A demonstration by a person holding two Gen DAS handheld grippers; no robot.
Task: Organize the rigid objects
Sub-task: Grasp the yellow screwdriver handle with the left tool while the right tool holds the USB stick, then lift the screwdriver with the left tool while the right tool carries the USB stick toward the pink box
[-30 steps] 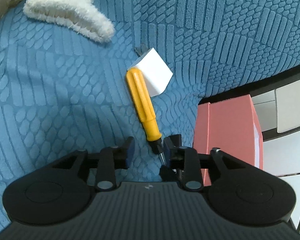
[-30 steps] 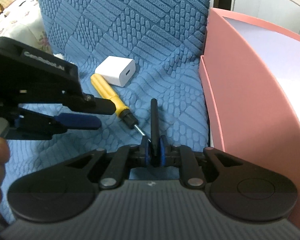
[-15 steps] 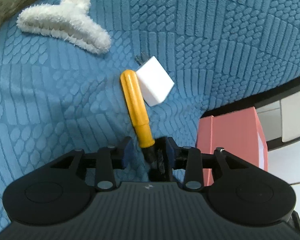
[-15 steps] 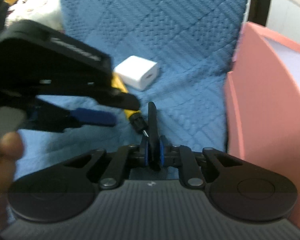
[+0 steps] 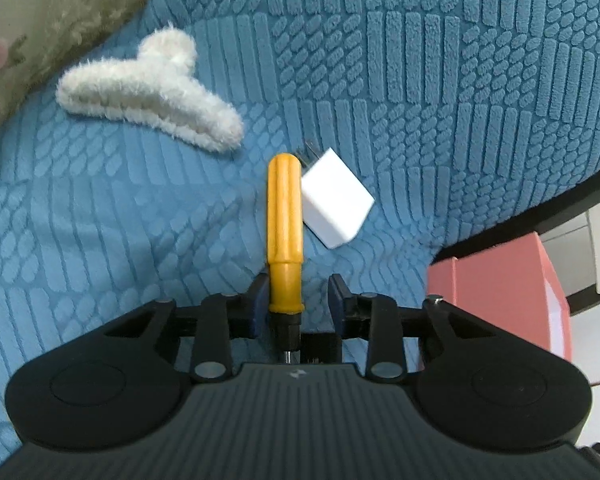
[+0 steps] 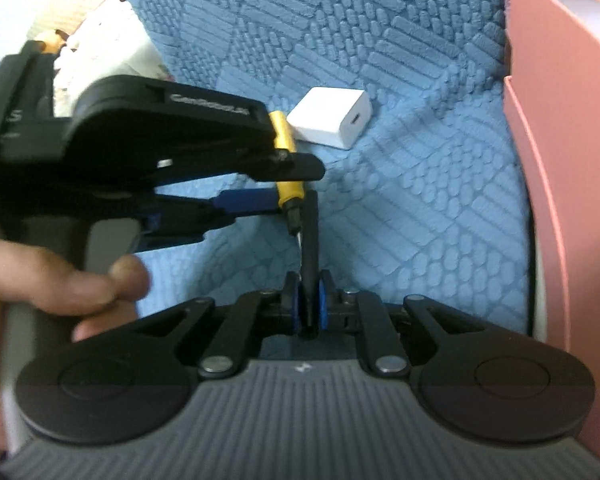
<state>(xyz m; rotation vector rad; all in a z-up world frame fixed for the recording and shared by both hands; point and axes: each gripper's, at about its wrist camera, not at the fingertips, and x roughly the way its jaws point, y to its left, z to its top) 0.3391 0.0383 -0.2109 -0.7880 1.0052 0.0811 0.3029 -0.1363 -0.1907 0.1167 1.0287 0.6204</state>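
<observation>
- The left gripper [image 5: 298, 300] sits low over the blue textured cover [image 5: 420, 80], its jaws partly open around the lower end of a yellow-handled screwdriver [image 5: 285, 216].
- The screwdriver's collar lies against the left finger, while a clear gap separates it from the right finger; no grip on it is visible.
- The yellow handle points straight away from the left wrist camera, and its far end lies just beside a white charger cube [image 5: 336, 210].
- The charger rests tilted on the cover, to the right of the handle, with its metal prongs peeking out behind the handle's tip.
- A fluffy white hair claw [image 5: 148, 92] lies well apart from them, further off and to the left, near a floral fabric [image 5: 32, 20] at the cover's edge.
- A pink box [image 5: 500, 292] stands to the right, beyond the edge of the cover.
- The right gripper [image 6: 309, 306] has its 2 blue-padded jaws closed tight on a slim black stick-like object [image 6: 310, 256], which points forward and upright between them.
- In the right wrist view, the left gripper [image 6: 300, 184] reaches in from the left, held by the person's hand [image 6: 60, 280], with the screwdriver [image 6: 286, 160] between its fingers.
- The screwdriver's metal tip lies just beside the black object; whether they touch cannot be told.
- The charger [image 6: 332, 118] lies beyond, and the pink box [image 6: 560, 160] fills the right side.
</observation>
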